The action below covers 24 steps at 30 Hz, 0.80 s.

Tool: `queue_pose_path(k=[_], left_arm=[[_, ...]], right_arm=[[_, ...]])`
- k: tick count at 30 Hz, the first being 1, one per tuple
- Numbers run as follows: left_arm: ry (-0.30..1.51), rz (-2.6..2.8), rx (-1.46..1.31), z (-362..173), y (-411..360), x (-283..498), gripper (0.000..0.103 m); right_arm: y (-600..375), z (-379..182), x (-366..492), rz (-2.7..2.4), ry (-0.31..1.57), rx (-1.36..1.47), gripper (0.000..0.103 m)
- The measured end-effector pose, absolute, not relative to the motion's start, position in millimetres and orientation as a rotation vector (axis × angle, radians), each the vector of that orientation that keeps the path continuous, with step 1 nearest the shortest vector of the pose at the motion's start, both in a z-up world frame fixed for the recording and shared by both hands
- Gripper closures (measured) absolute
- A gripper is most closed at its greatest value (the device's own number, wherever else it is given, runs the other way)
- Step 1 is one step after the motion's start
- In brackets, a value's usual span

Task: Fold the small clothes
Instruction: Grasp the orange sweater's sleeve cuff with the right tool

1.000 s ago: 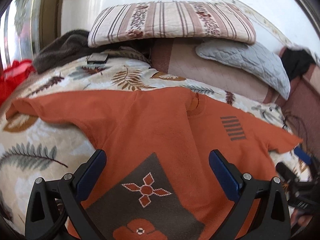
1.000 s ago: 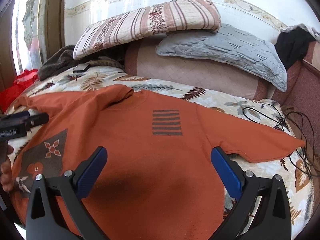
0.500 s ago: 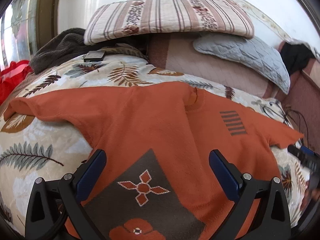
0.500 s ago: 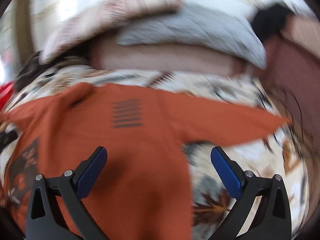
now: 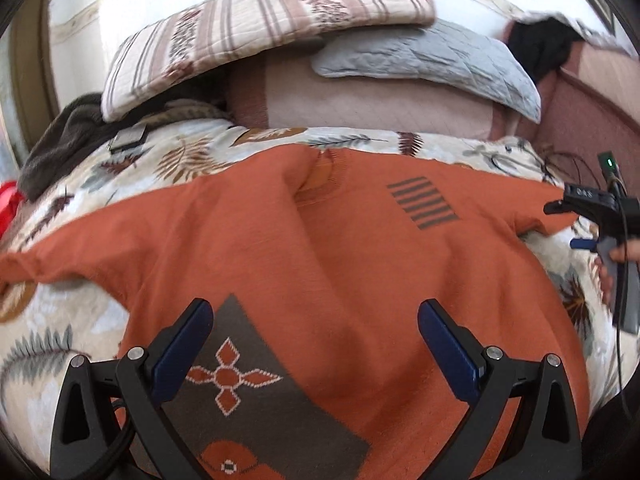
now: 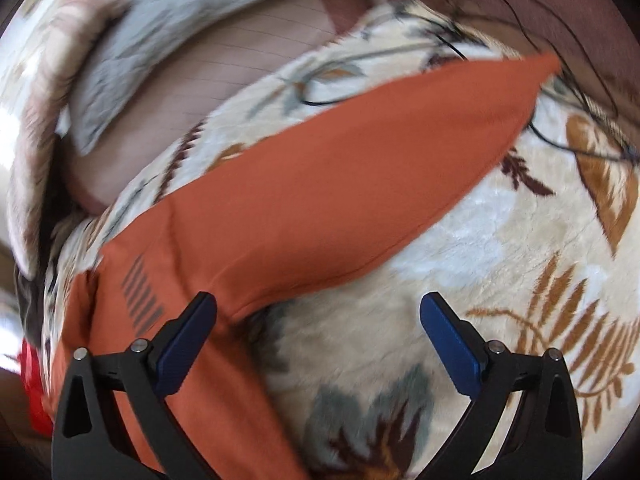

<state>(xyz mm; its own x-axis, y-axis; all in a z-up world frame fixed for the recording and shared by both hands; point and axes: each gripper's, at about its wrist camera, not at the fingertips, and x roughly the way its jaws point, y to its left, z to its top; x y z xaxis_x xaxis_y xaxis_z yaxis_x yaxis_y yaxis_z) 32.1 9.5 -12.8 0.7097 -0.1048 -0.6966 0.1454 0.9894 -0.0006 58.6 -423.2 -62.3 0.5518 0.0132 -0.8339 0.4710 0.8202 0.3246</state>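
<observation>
Two tools hover over an orange sweater (image 5: 320, 248) spread flat on a leaf-patterned blanket (image 5: 52, 328) covering the bed. At the left, the left tool (image 5: 314, 344) hangs above the sweater's lower front, near its dark patch (image 5: 256, 396) with the flower motif, fingers spread wide and holding nothing. Behind lie a striped pillow (image 5: 256, 28) and a grey pillow (image 5: 432, 56) against the headboard. Farther right, the right tool (image 6: 318, 336) is also wide open and empty, just beside the sweater's right sleeve (image 6: 360, 168), which stretches out across the blanket; its left finger seems to sit over the armpit seam, though motion blur makes contact unclear. Black cables (image 6: 576, 120) lie past the cuff.
</observation>
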Motion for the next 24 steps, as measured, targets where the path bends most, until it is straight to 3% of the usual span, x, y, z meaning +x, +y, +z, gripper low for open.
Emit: queue_pose_path(k=[11, 15, 17, 18, 21, 24], left_arm=[[0.752, -0.2, 0.095, -7, -41, 77, 0.001], [0.774, -0.206, 0.095, -14, -62, 93, 0.001], [0.792, -0.205, 0.102, -20, -71, 98, 0.001], [0.8, -0.201, 0.107, -23, -73, 101, 0.001], [0.808, -0.187, 0.109, -28, -74, 105, 0.001], [0.814, -0.165, 0.112, -28, -65, 108, 0.001]], right_arm=[[-468, -84, 74, -0.377, 0.921, 0.764, 0.006], [-474, -85, 88, -0.404, 0.866, 0.718, 0.037], [-480, -86, 93, -0.401, 0.85, 0.692, 0.071], [-483, -84, 92, -0.4, 0.84, 0.677, 0.095], [-497, -74, 84, -0.388, 0.787, 0.702, 0.095], [-493, -49, 82, -0.476, 0.749, 0.517, 0.095]])
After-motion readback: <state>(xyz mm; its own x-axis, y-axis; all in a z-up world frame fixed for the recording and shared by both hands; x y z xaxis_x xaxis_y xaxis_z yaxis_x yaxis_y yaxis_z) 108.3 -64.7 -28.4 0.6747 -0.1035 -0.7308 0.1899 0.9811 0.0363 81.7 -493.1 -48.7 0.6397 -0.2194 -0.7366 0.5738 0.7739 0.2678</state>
